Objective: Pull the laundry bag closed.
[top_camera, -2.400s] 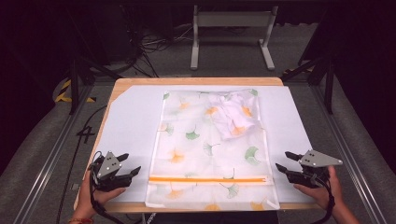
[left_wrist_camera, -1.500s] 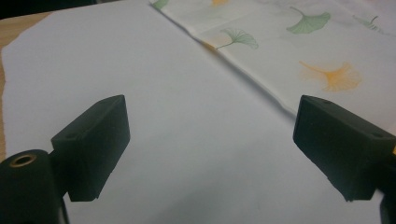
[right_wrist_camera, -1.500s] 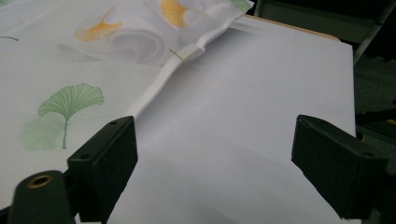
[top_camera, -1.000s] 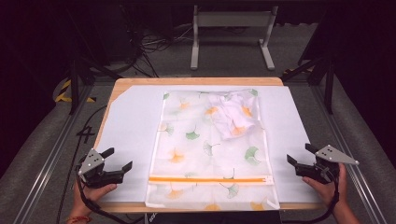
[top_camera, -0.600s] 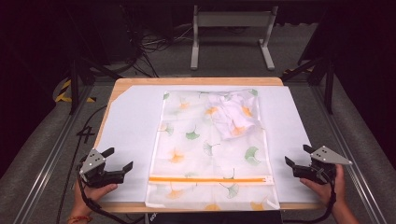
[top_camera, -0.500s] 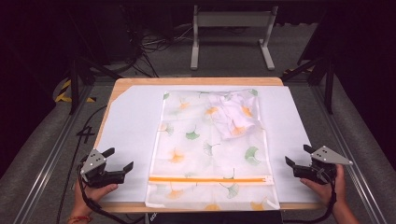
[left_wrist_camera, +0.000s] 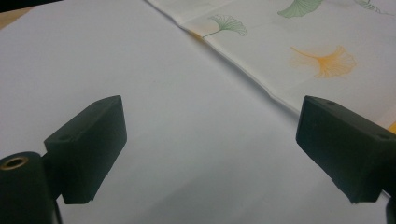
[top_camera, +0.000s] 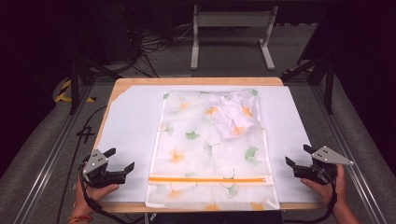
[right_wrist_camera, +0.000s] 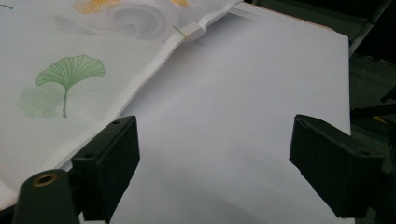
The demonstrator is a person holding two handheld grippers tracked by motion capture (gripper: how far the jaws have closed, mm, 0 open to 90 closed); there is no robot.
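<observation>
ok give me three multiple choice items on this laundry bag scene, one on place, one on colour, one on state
1. Where does the zip run on the mesh bag?
A. across the near end
B. across the far end
C. along the left side

2. What colour is the zip?
A. green
B. orange
C. black

3. How do the two hand-held grippers stand?
A. both shut on the bag
B. left shut, right open
C. both open, off the bag

Answers:
1. A, the high view shows the stripe crossing the bag close to the person's edge of the table.
2. B, the stripe is orange.
3. C, the left hand-held gripper and right hand-held gripper have jaws spread over the white sheet on either side of the bag.
</observation>
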